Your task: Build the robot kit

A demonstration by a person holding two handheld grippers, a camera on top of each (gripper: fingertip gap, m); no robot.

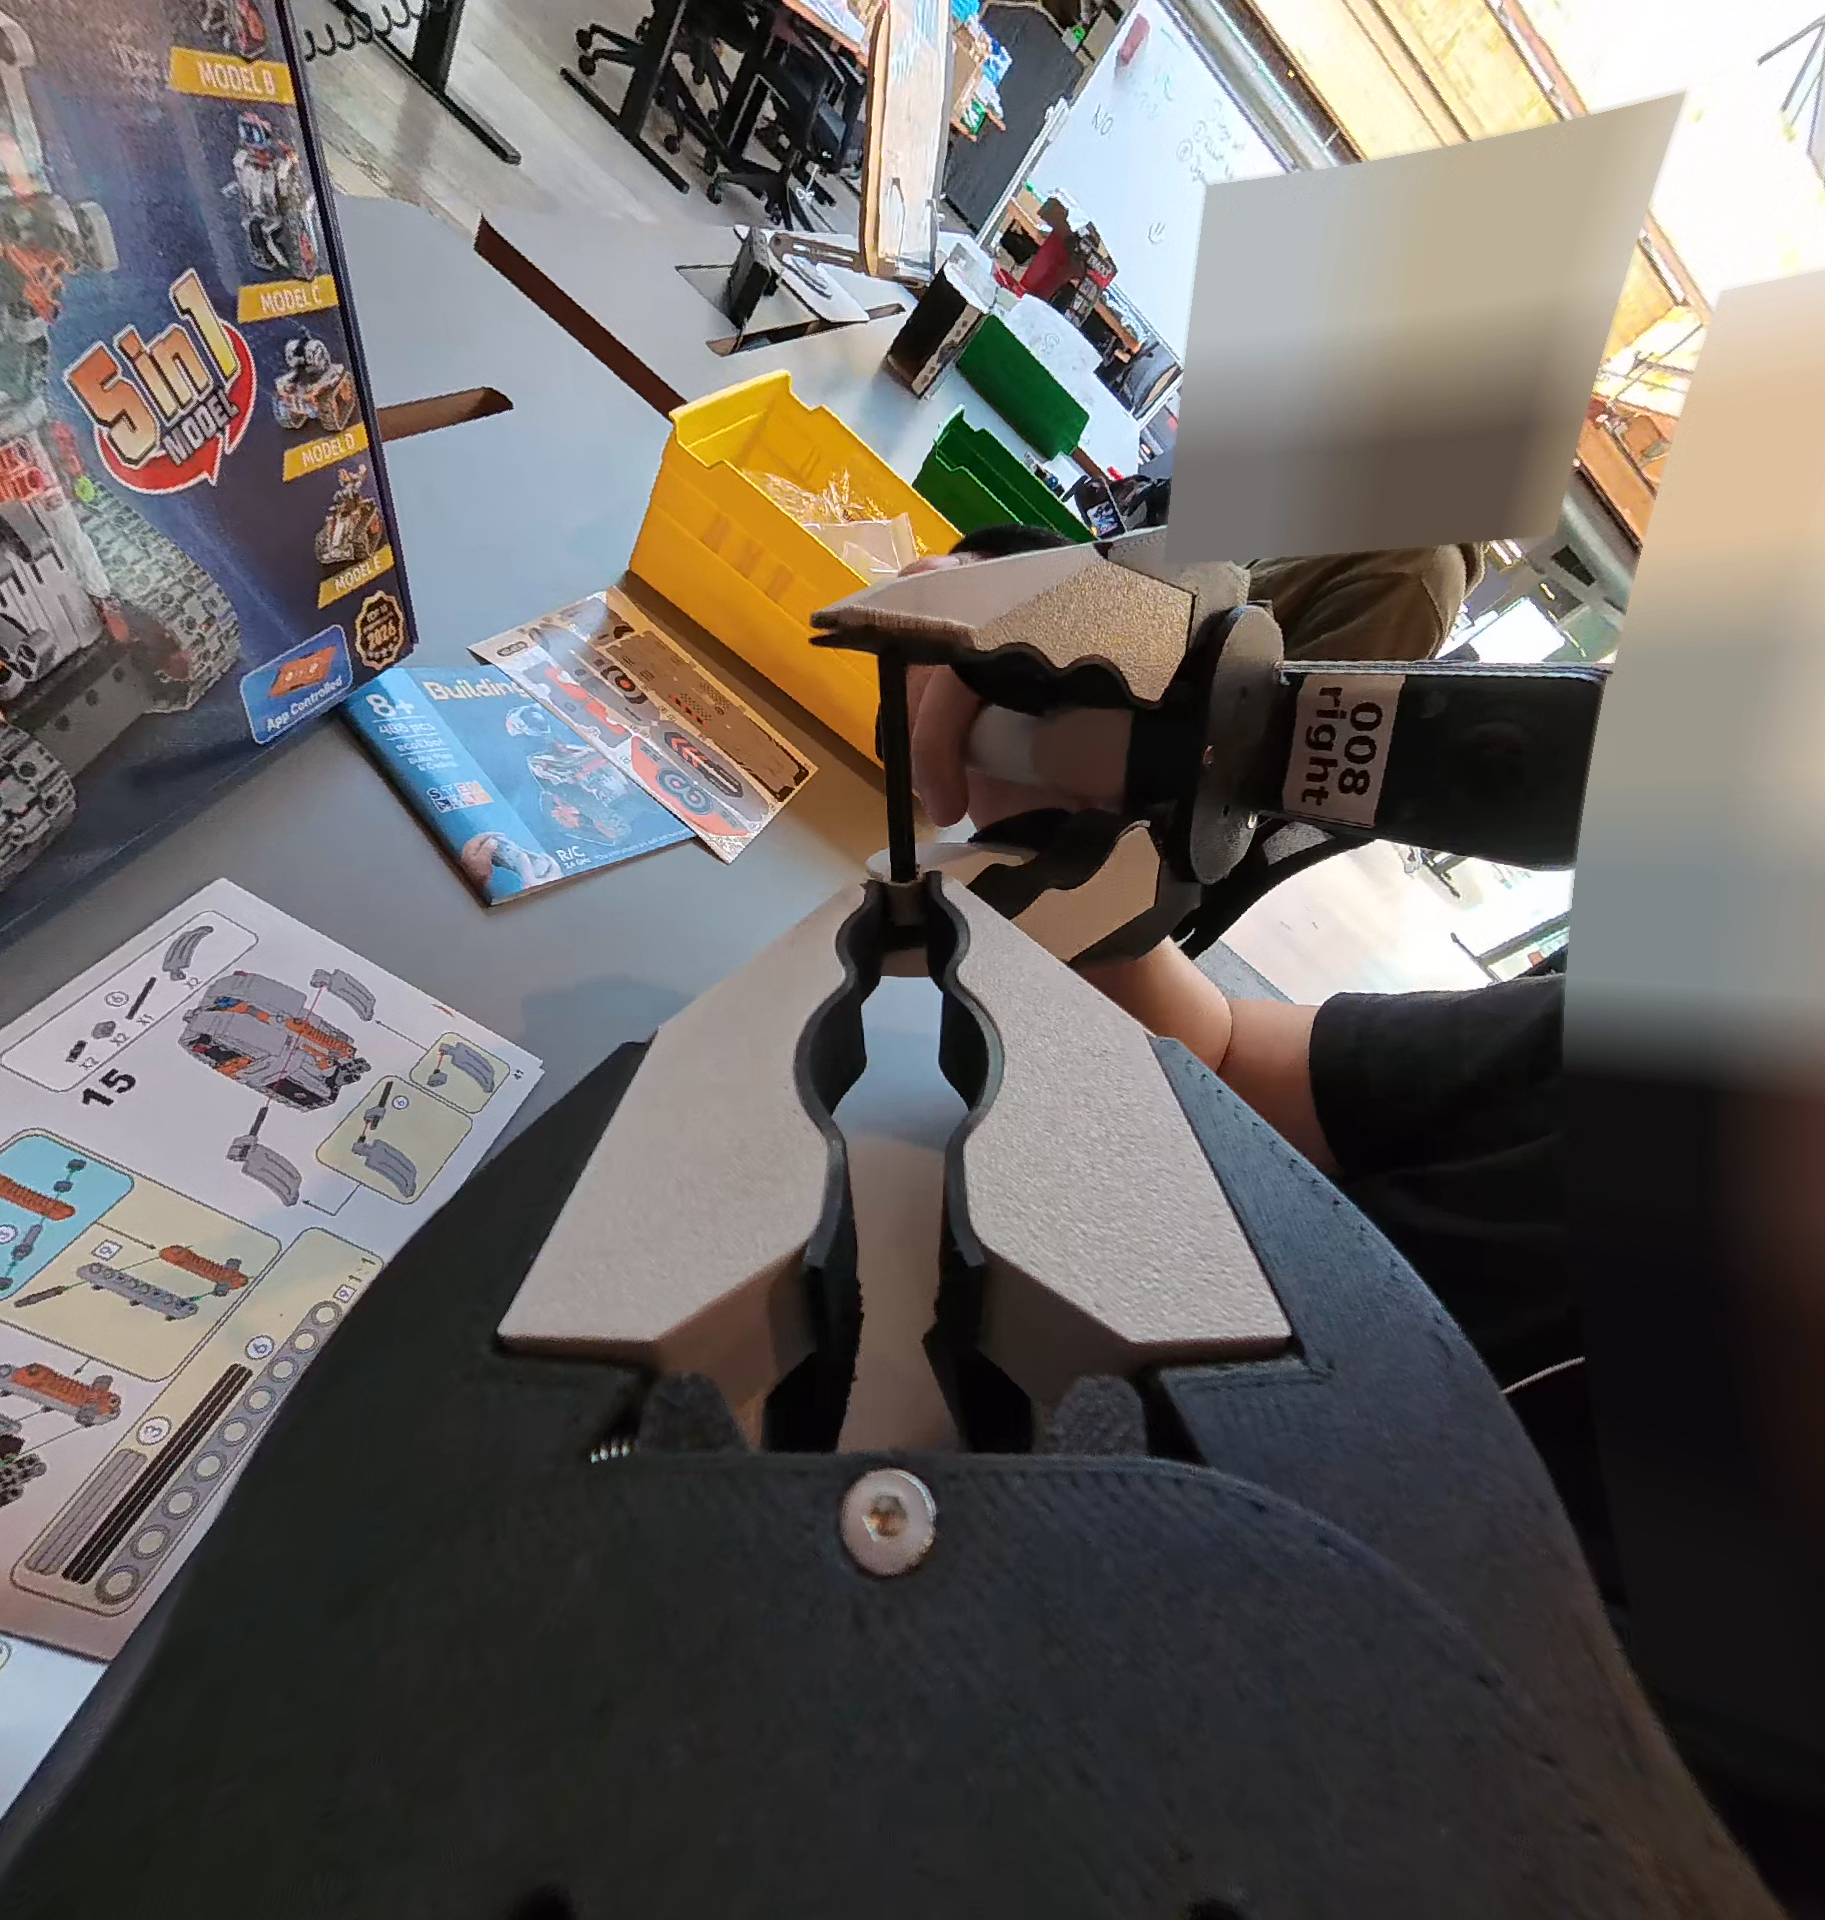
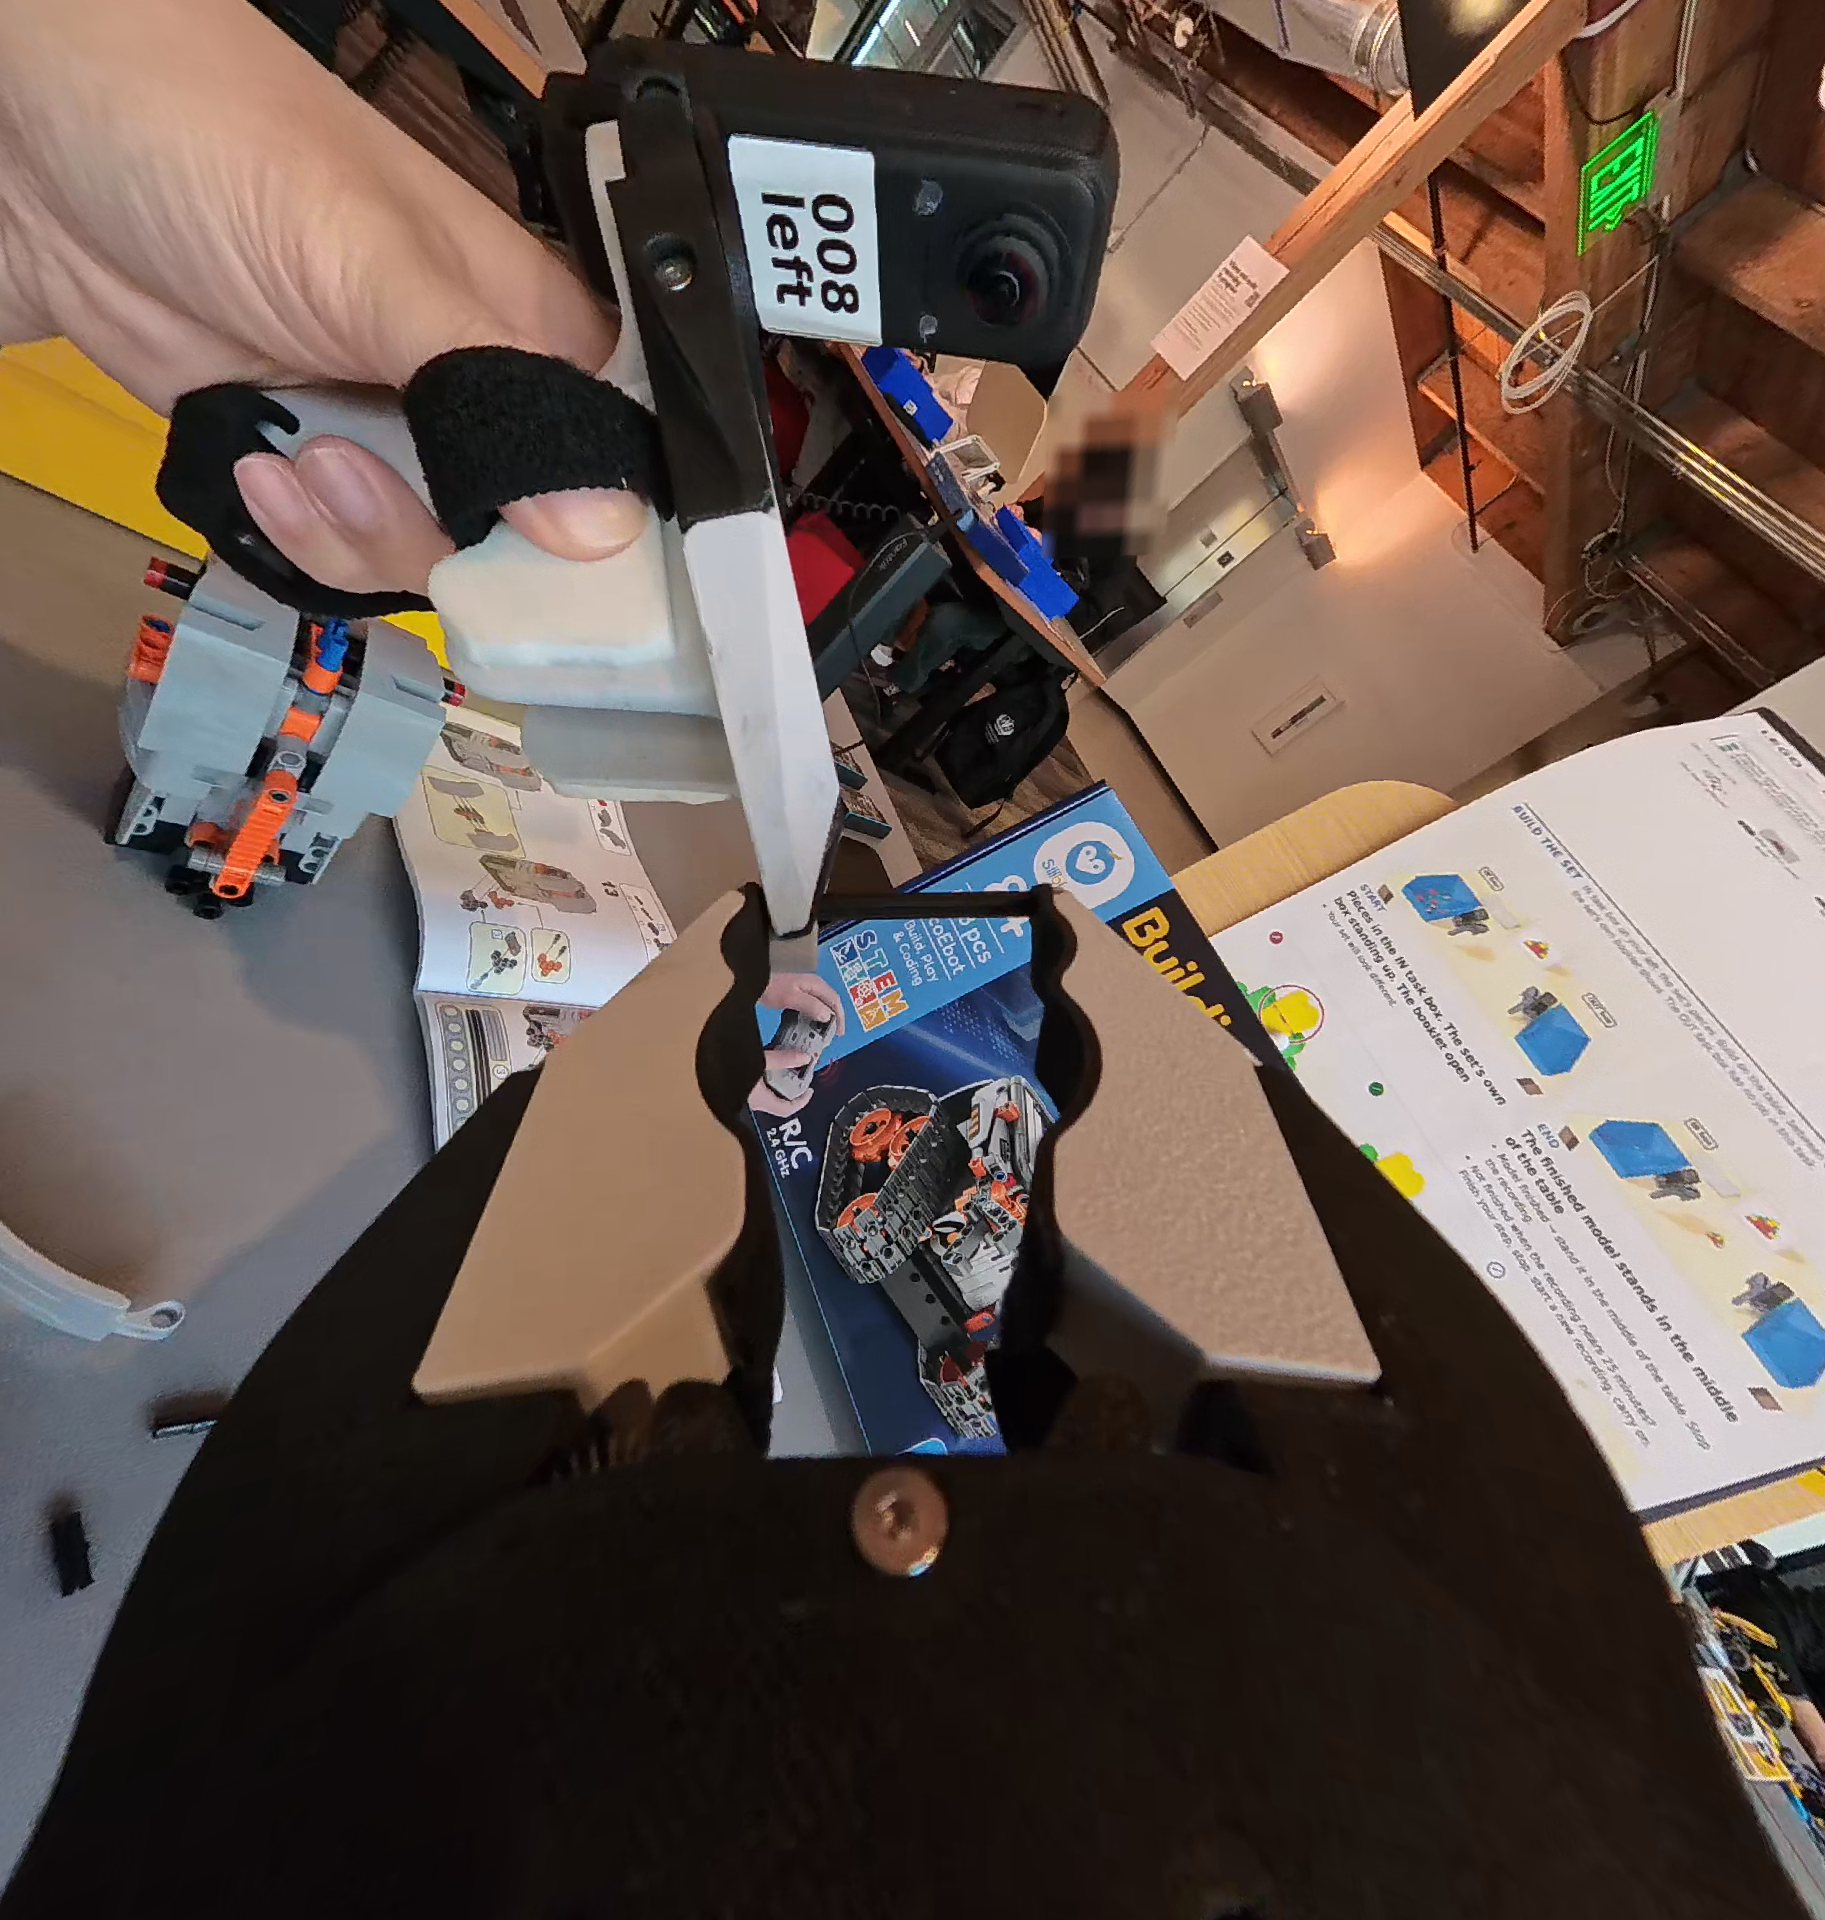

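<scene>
black axle rod (image 1: 900,774) stands upright in the air above the grey table (image 1: 534,488), its lower end pinched between the tips of the left gripper (image 1: 903,902), whose jaws are drawn nearly together on a small dark piece at the rod's foot; whether that piece is the rod's end or a separate bush i cannot tell. the rod's upper end meets the upper finger of the right gripper (image 1: 892,743), which lies sideways across it with its jaws well apart and the rod spanning the gap, so it seems to steady or press the rod rather than clamp it. in the right wrist view the right gripper (image 2: 903,914) shows the same wide gap, with the left gripper's pale finger (image 2: 773,748) meeting it at the left tip and the rod hidden. holding the piece up between both tools keeps it off the cluttered surface. below and left lies the open instruction booklet (image 1: 212,1174), beyond it a blue leaflet (image 1: 513,779) and sticker sheet (image 1: 679,727), then the yellow bin (image 1: 742,561) with clear bags, its near wall close behind the right gripper. the tall toy box (image 1: 139,416) closes the left side. the half-built grey and orange model (image 2: 264,748) stands well apart on the table, with a curved grey part (image 2: 46,1278) and small black pins (image 2: 72,1553) loose near the edge. bare table shows between booklet and bin.
</scene>
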